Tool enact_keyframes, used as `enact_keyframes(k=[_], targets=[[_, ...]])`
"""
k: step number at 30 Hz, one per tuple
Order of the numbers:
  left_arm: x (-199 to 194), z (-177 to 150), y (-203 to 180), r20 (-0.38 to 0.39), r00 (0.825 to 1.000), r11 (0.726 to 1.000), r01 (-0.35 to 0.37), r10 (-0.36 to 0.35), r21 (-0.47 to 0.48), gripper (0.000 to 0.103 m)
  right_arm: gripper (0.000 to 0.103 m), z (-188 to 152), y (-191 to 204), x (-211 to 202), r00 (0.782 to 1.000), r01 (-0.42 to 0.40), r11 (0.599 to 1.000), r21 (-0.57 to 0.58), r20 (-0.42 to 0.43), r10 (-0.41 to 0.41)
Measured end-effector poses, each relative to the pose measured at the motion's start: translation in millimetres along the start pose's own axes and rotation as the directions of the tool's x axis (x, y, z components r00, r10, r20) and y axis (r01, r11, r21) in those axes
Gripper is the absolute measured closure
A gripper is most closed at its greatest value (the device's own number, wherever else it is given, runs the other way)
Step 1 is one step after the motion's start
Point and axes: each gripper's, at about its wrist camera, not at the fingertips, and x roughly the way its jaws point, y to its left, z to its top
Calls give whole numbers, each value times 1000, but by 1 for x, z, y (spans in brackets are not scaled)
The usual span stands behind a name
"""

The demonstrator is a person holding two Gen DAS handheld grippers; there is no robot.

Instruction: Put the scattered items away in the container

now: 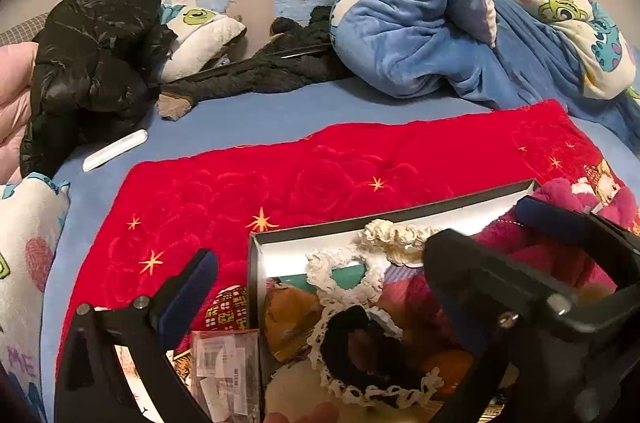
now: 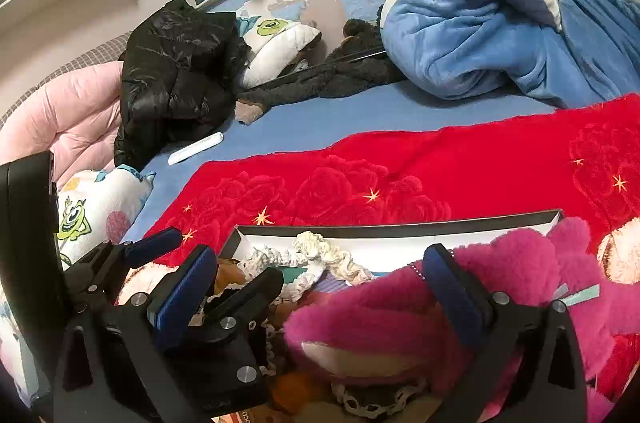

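An open box [image 1: 256,275] with a dark rim and white inside lies on a red blanket [image 1: 320,171]; it also shows in the right wrist view [image 2: 400,229]. It holds cream scrunchies [image 1: 340,275], a black lace-edged scrunchie [image 1: 360,343] and small plush pieces. My left gripper [image 1: 316,287] is open and empty over the box. My right gripper [image 2: 320,287] is open, its fingers either side of a pink plush toy [image 2: 500,275] lying across the box's right side. The pink toy also shows in the left wrist view [image 1: 540,247].
The bed has a blue sheet [image 1: 240,119]. A black puffer jacket [image 1: 92,63], a dark plush monkey [image 1: 272,67], a white tube [image 1: 116,149] and a blue duvet [image 1: 440,23] lie behind. A clear packet [image 1: 224,367] lies left of the box.
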Motion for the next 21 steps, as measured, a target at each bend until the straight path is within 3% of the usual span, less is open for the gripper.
enact_keyframes(k=[4,8,13,17,21], targets=[[-21,4,4,59,990,992,-128,126,21,0,0,3,-3,-5,1000,-21,999,33,8,21],[-54,11,15,139,984,994,-108,111,-27,0,0,9,0,-27,998,-20,999,42,60,17],[-103,15,24,239,957,986,-149,162,-72,0,0,19,12,-71,987,-8,1000,15,160,6],[-144,14,34,260,955,987,-122,146,-105,0,0,30,25,-112,977,-2,1000,-5,211,3],[-210,10,47,256,957,978,-86,134,-188,0,0,44,38,-156,979,17,1000,-12,202,-14]])
